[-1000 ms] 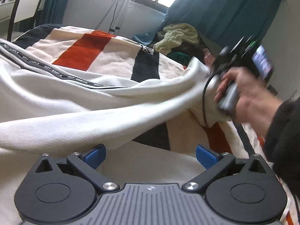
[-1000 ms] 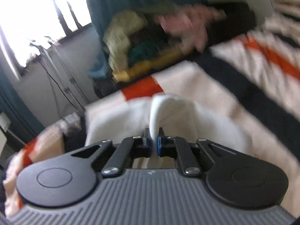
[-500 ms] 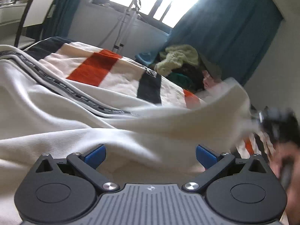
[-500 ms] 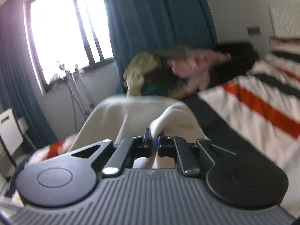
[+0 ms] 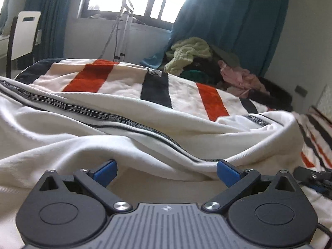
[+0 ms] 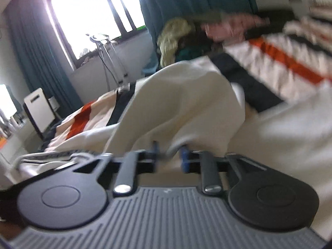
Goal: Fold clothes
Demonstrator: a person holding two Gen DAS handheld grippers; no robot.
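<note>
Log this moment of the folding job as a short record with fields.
garment: white garment with a black lettered stripe, spread rumpled over the striped blanket
left tool: open, nothing between its pads, white cloth just ahead
right tool: jaws have just been opening, a fold of the white cloth between them, not clamped
background: heap of clothes by the teal curtain
</note>
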